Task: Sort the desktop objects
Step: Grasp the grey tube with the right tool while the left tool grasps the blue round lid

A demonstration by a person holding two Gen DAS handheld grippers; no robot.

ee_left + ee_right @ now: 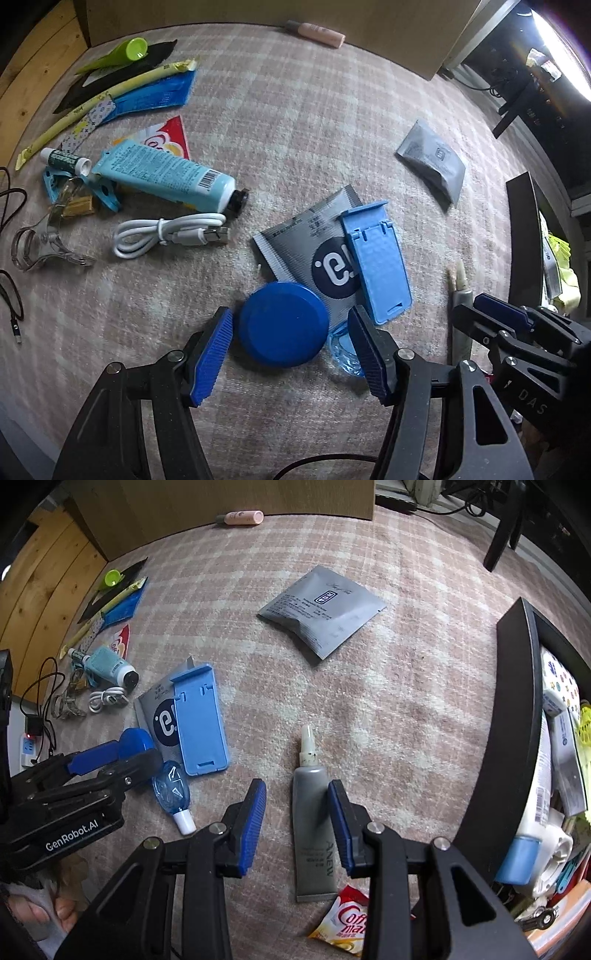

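The left gripper (290, 354) stood spread, its ribbed pads flanking a smooth round blue lid (283, 324). The right gripper (297, 825) gaped, unclenched, over a soft grey tube (313, 830); bare checked cloth (406, 709) lay beyond.

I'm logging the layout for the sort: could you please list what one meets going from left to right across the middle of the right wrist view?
White cable → blue phone stand → grey tube → black tray.
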